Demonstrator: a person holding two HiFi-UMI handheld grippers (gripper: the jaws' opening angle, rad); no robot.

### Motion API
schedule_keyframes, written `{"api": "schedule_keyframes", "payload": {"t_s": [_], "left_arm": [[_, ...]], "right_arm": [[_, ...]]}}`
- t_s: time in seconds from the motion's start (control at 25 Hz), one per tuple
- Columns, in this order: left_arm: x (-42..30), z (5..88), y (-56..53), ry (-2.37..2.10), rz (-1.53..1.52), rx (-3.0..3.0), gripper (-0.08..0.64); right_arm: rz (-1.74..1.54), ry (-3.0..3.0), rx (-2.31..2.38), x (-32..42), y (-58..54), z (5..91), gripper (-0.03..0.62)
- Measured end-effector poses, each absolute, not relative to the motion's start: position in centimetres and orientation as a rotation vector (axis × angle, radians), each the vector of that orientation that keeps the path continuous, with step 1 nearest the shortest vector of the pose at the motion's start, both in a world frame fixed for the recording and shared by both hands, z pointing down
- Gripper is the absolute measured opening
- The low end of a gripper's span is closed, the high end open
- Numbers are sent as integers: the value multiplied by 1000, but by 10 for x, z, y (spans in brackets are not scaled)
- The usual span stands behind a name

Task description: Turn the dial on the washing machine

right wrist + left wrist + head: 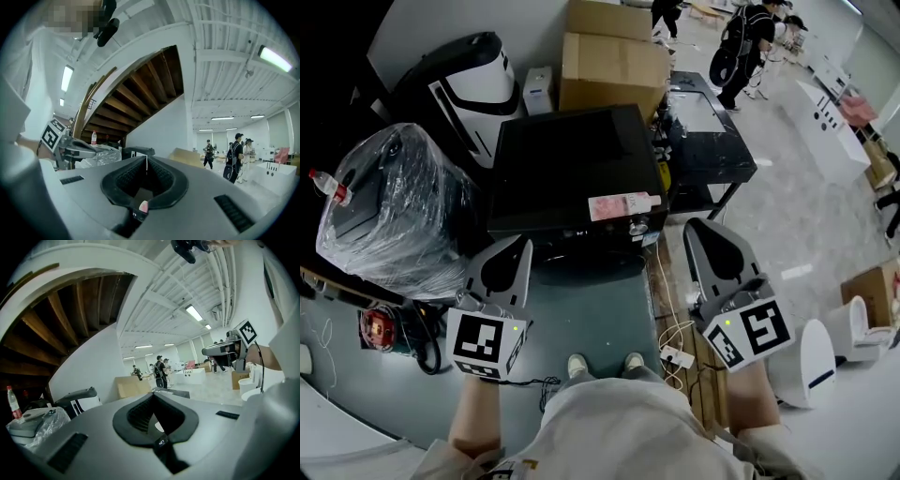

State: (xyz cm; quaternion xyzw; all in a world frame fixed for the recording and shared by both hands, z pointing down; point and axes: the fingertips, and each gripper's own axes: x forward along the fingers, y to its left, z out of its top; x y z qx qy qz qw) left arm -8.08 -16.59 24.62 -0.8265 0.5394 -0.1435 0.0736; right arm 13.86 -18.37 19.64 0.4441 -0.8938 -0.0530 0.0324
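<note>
L hand-held gripper [517, 251] & R hand-held gripper [701, 232] shut, empty; washer [562, 159] label [623, 204] unreadable.

Left of the beige shirt [619, 422], the left gripper [517, 251] is a grey tapered shell with black ribbed pads [140, 416]. Its cube [487, 342] bears black-and-white square markers and a green light. The right gripper [701, 232], right of the shirt, looks alike. White shoes [577, 365] show just beyond the shirt.

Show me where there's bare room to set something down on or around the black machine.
The washing machine top is bare across its back and left; only a pink-and-white packet lies near its front right edge. The floor strip before it is free too. Crowded: wrapped bundle on the left, power strip on the right.
</note>
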Motion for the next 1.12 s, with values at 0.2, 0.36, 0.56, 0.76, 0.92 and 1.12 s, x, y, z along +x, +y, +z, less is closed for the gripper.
{"api": "schedule_keyframes", "payload": {"t_s": [0.2,0.36,0.56,0.76,0.92,1.12], "left_arm": [[-79,222,-153,1608,-377,-2436,18],[-78,218,-149,1599,-370,-2427,18],[-81,218,-148,1614,-349,-2443,18],[-82,217,-149,1630,-327,-2453,18],[-81,214,-148,1628,-325,-2450,18],[-79,216,-148,1612,-321,-2462,18]], "right_arm": [[-97,-2840,1320,128,-169,174,28],[-106,-2853,1320,125,-169,168,28],[-86,-2885,1292,122,-166,169,28],[-78,-2891,1241,115,-168,174,28],[-88,-2888,1224,113,-167,174,28],[-193,-2828,1271,113,-167,175,28]]}}
